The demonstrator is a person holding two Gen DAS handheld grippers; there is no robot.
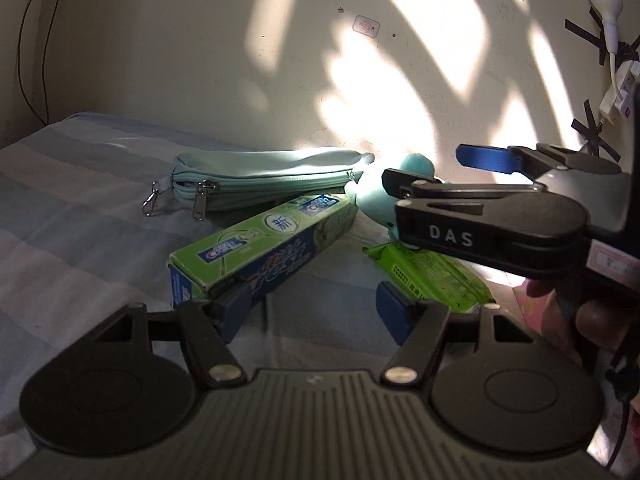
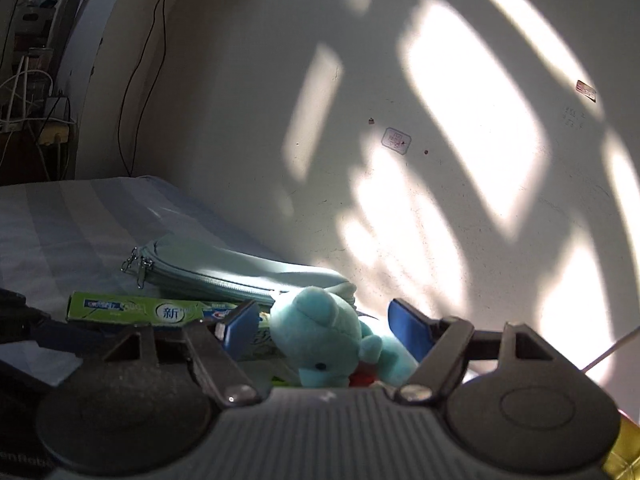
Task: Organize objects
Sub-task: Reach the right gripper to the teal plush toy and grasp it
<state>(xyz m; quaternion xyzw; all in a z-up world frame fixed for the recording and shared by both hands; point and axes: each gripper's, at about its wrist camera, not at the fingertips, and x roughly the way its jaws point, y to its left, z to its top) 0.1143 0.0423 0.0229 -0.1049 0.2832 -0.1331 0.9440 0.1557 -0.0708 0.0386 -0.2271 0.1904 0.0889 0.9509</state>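
Pale wall [image 1: 200, 60] behind, streaked with bright sun patches; small sticker [image 1: 366, 26] on it, black cable [image 1: 24, 60] down the far-left corner, white plug [image 1: 606, 4] and black tape crosses at the right edge.

Striped blue-grey bedsheet [image 1: 80, 200] below, carrying every item.

Mint-green zip pouch [image 1: 260, 176] lying flat along the wall's foot, zipper pulls and a metal clasp at its left end.

Green toothpaste box [image 1: 260, 252] just in front of the pouch, angled, near end pointing at the left gripper, far end close to the pouch and the plush.

Teal plush toy [image 2: 324, 340] at the pouch's right end, resting against it, head toward the right wrist camera, a red patch beneath its chin.

Green wrapped packet [image 1: 432, 280] flat on the sheet, right of the box, near the plush.

Left gripper [image 1: 316, 306]: jaws parted to a middling width, nothing between the blue pads [image 1: 390, 312]; left pad just beside the box's near corner, contact impossible to tell; right pad next to the packet.

Right gripper [image 2: 324, 330]: jaws spread either side of the plush, pads clear of it, not gripping. Seen from the left wrist camera reaching in from the right over the plush and packet, a fingertip [image 1: 596, 320] of the holding hand below it.
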